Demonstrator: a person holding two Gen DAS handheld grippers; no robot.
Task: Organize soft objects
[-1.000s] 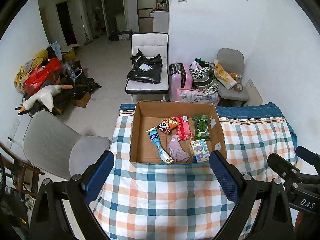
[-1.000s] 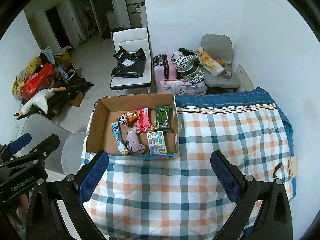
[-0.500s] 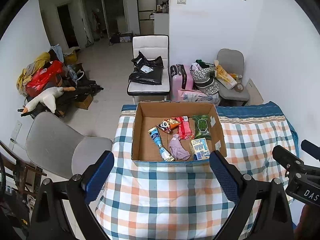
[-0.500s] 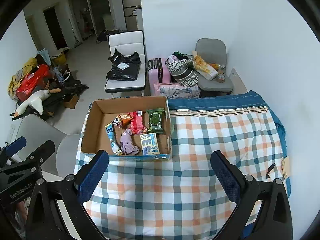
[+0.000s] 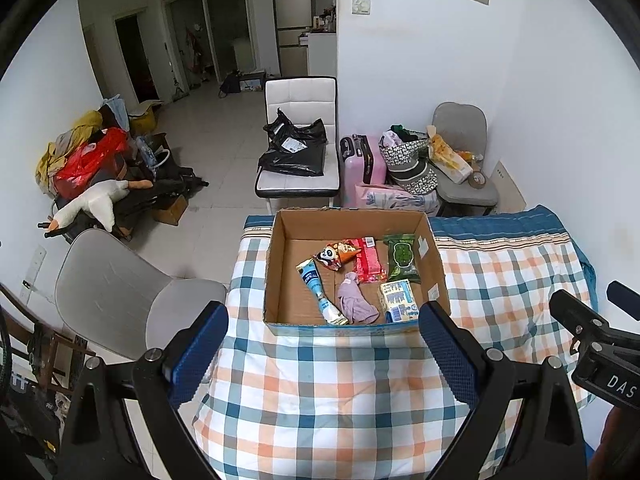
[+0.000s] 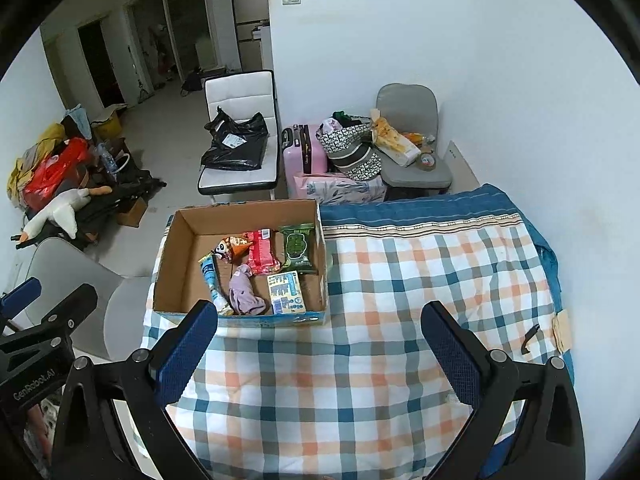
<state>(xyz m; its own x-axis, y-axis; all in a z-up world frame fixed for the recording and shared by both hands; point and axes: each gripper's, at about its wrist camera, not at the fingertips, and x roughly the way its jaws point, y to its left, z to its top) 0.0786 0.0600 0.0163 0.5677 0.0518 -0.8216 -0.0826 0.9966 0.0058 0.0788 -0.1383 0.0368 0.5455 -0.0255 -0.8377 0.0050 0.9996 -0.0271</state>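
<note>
Both cameras have pulled up and back over the last second, so the cardboard box (image 5: pixel 354 272) now sits smaller and farther off in each view. Inside it, nothing has stirred: the purple cloth (image 5: pixel 354 306) lies near the box's front wall, between the blue tube (image 5: pixel 318 290) and the blue-and-white packet (image 5: pixel 400 300), with the panda snack bag (image 5: pixel 336 255), red packet (image 5: pixel 369 260) and green wipes pack (image 5: pixel 402 258) behind them. That box rests at the left far corner of the checked bed (image 6: pixel 400 320), whose remaining cover is bare. The left hand-held gripper (image 5: pixel 322 354) hangs released, holding nothing; the right hand-held gripper (image 6: pixel 320 350) likewise spread and empty, well clear of the box. With both retreating and everything boxed, I'd judge the sorting finished or nearly so.
</note>
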